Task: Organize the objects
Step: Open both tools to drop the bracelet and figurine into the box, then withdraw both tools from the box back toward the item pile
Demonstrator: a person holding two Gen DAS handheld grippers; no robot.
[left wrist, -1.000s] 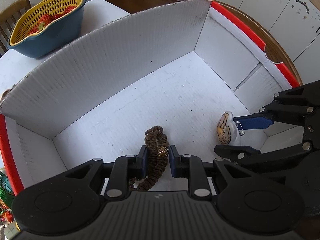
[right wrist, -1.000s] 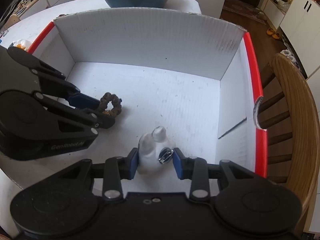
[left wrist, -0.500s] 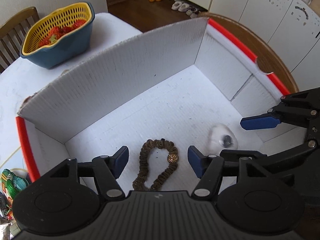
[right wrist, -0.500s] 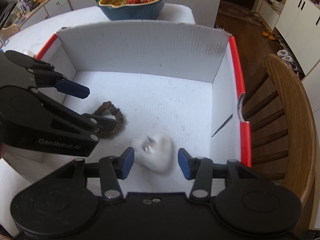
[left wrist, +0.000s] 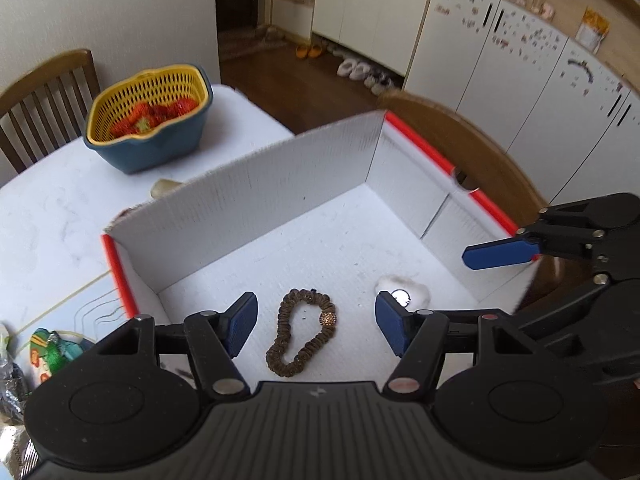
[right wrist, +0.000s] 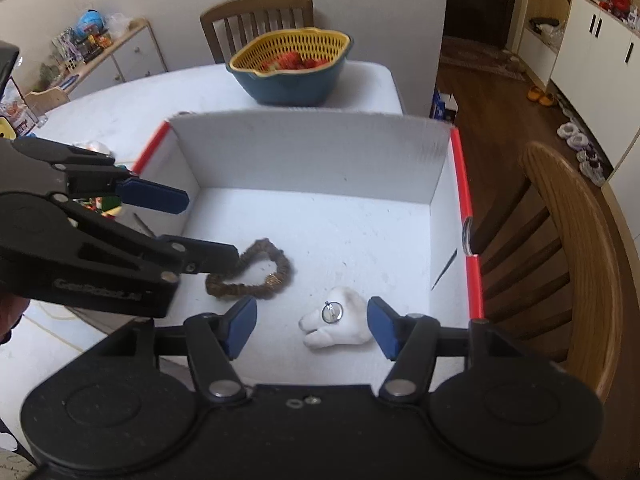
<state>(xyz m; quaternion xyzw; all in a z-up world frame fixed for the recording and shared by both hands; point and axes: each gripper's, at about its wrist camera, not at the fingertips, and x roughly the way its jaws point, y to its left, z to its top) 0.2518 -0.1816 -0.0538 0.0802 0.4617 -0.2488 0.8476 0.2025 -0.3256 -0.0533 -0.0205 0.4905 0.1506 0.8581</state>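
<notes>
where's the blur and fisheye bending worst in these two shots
Left wrist view: the white plush is smeared and overexposed, the chair back soft, cabinets curve at the top right. Right wrist view: sharper, the brown scrunchie and plush read clearly; the box's far wall looks slightly soft and the chair bows strongly.

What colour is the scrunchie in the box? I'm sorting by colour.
Brown scrunchie with a gold bead; clearest in the left wrist view.

Both wrist views steeply down, perhaps from nearby, over one shared box (left wrist: 256, 196).
</notes>
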